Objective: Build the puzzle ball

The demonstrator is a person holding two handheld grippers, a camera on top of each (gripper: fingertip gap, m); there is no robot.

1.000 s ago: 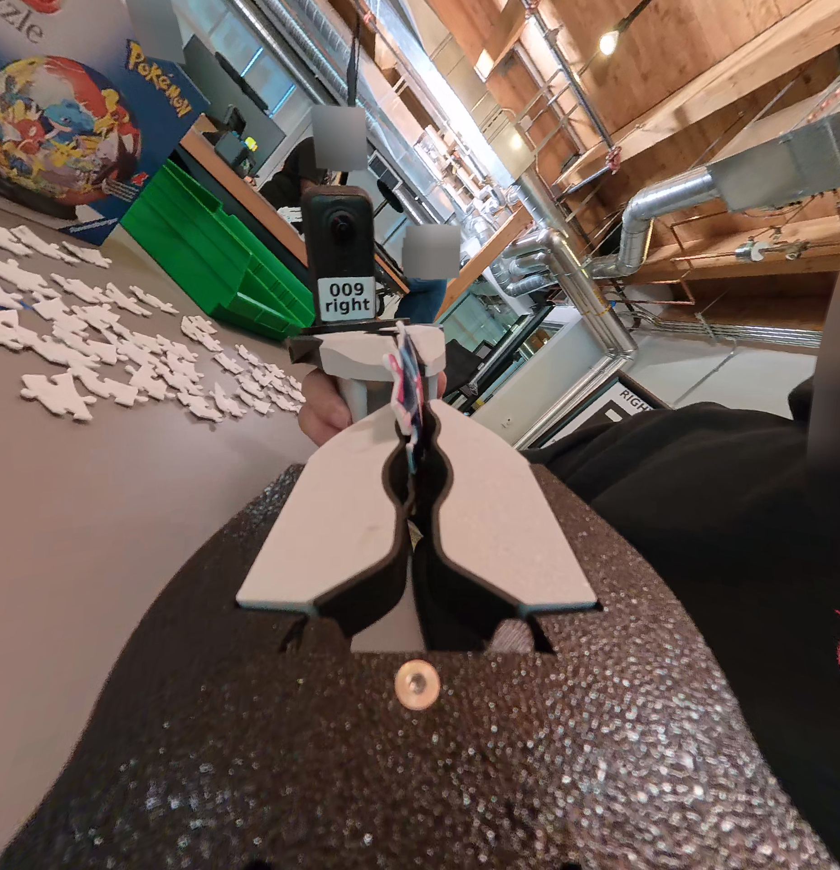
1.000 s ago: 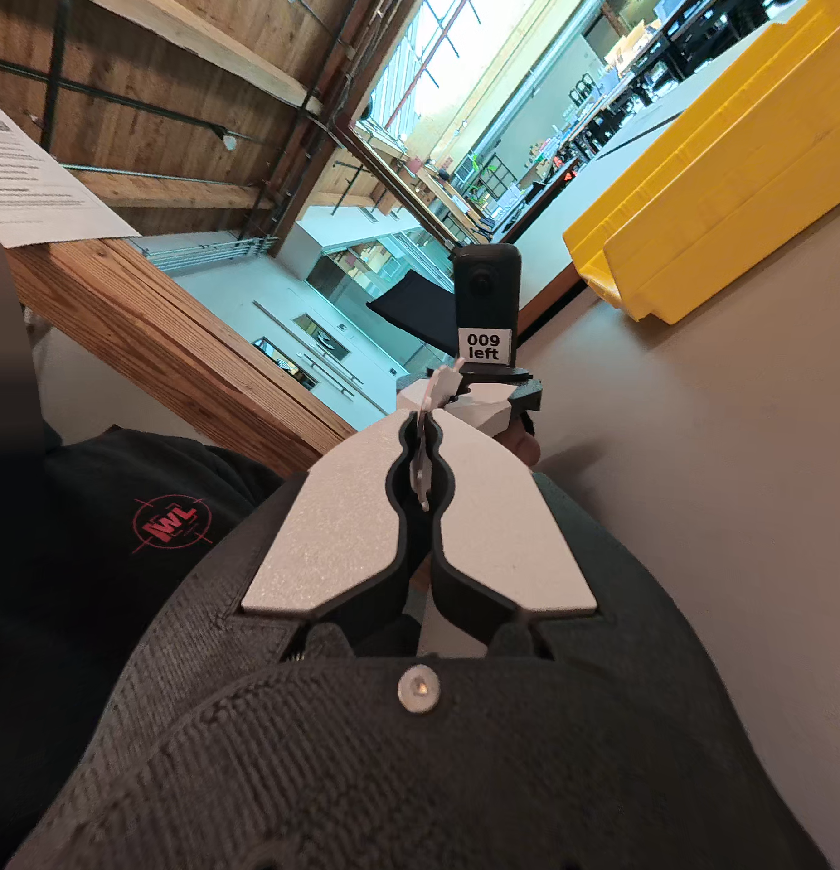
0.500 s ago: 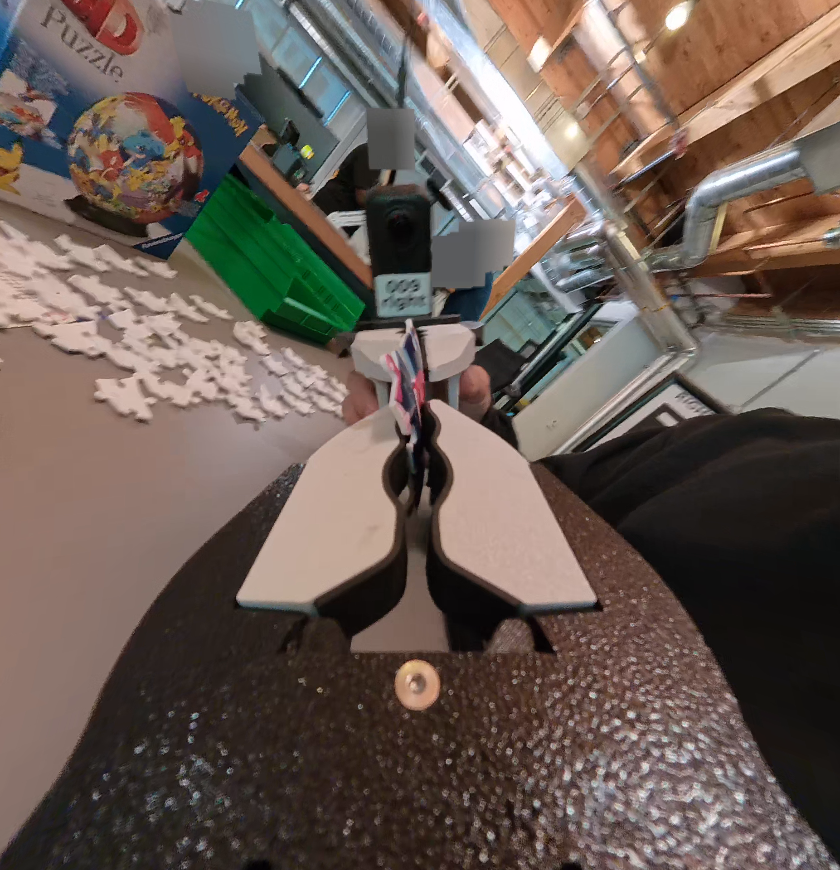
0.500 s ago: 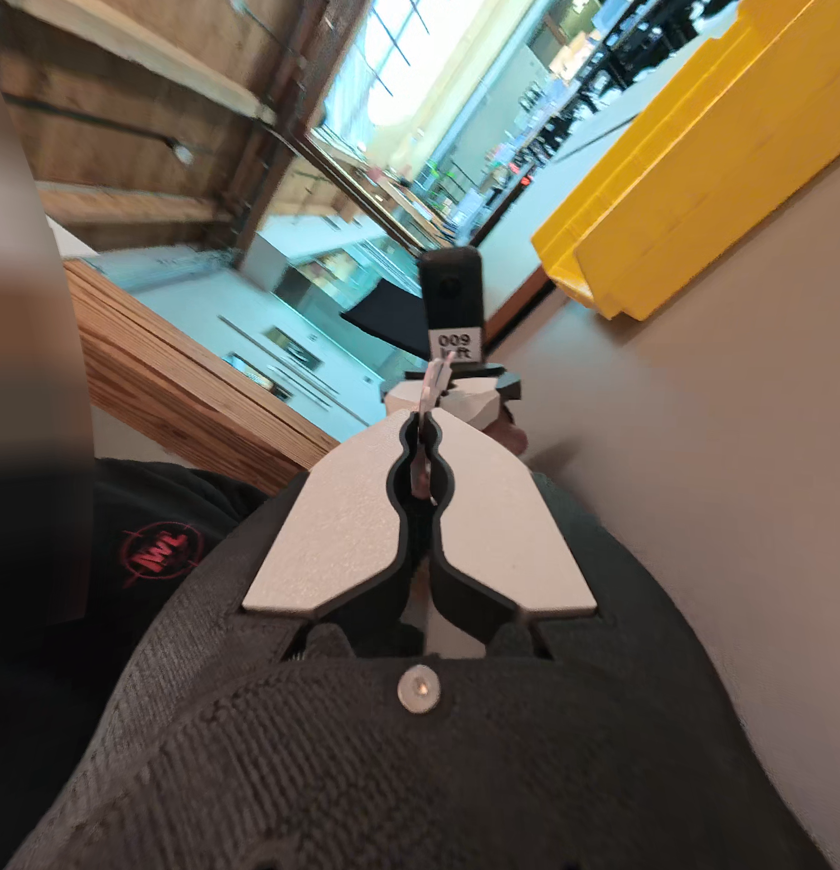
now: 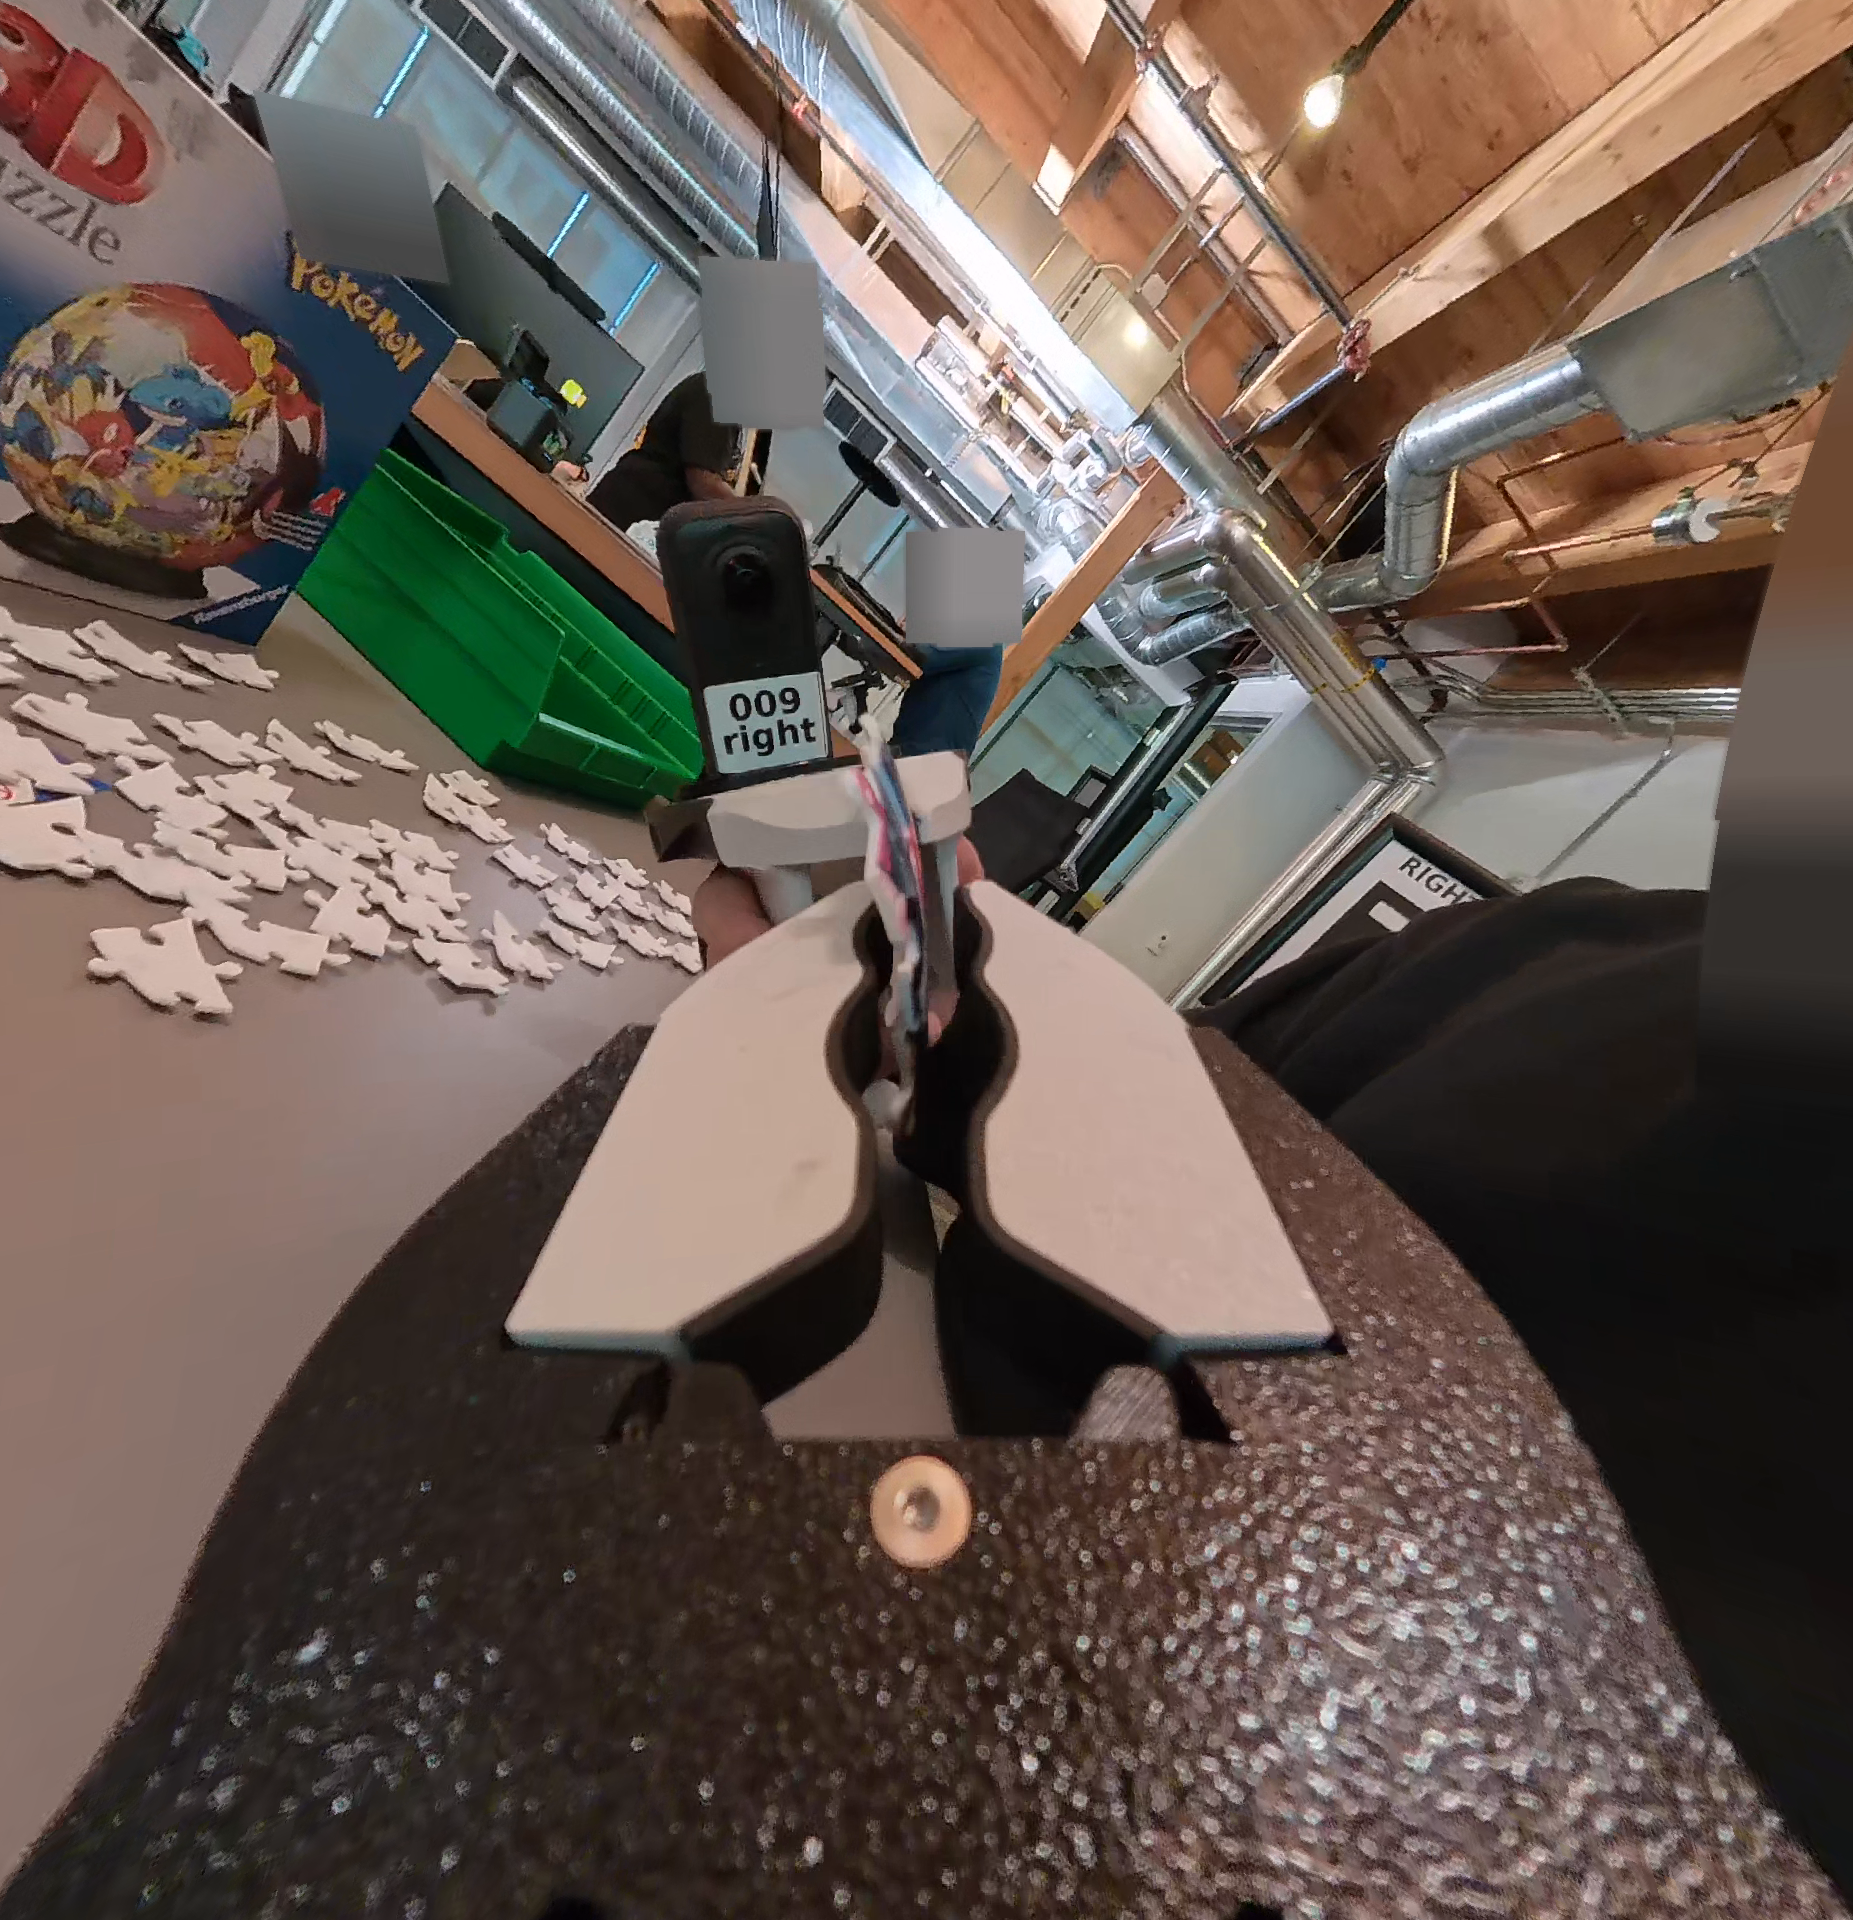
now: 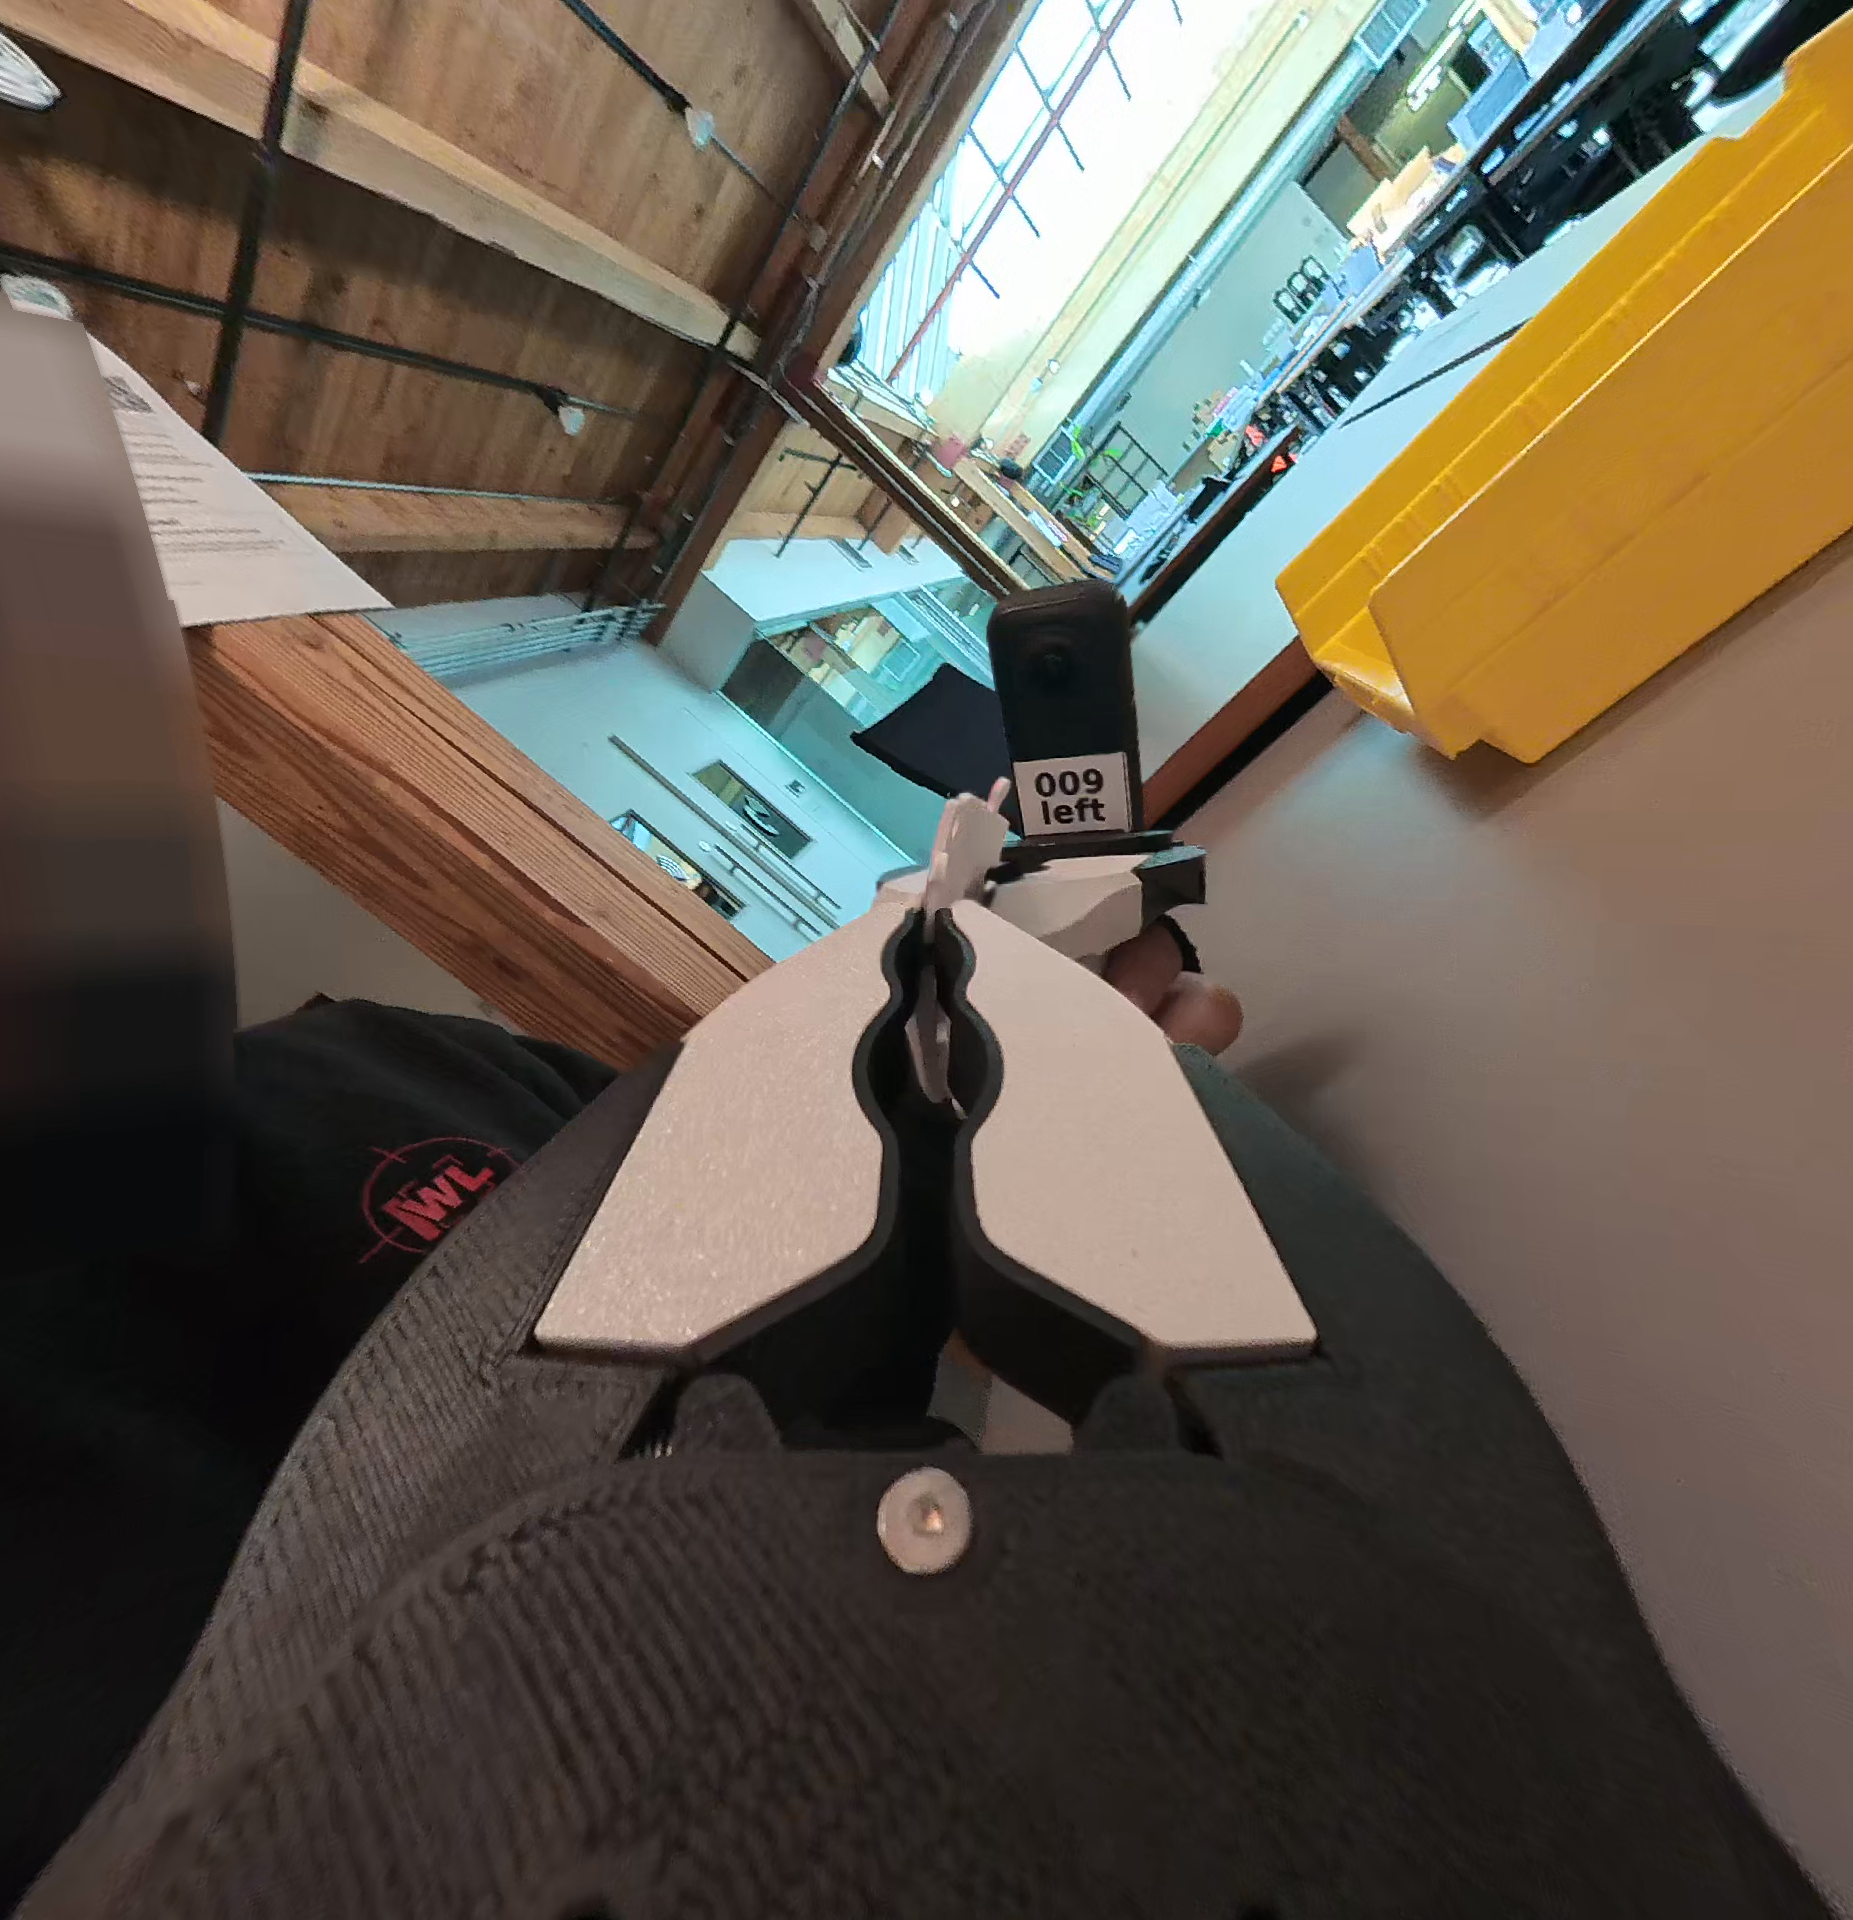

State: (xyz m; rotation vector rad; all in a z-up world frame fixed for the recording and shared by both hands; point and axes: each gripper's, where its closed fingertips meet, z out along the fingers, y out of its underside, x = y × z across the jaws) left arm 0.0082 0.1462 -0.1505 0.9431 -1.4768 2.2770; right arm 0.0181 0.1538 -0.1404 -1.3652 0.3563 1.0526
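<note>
Our left gripper [image 5: 906, 971] is clamped on a puzzle piece [image 5: 894, 831] seen edge-on, and our right gripper [image 6: 937, 997] pinches a 2nd piece [image 6: 958, 842], both held up above the table [image 5: 226, 1143], nose to nose. We judge this the joining step: 2 pieces brought together in the air. Next we must line up tab and notch, then press. Whether the pieces already touch or interlock, we cannot tell. The loose white pieces [image 5: 278, 862] lie well apart by the puzzle box [image 5: 143, 416].
</note>
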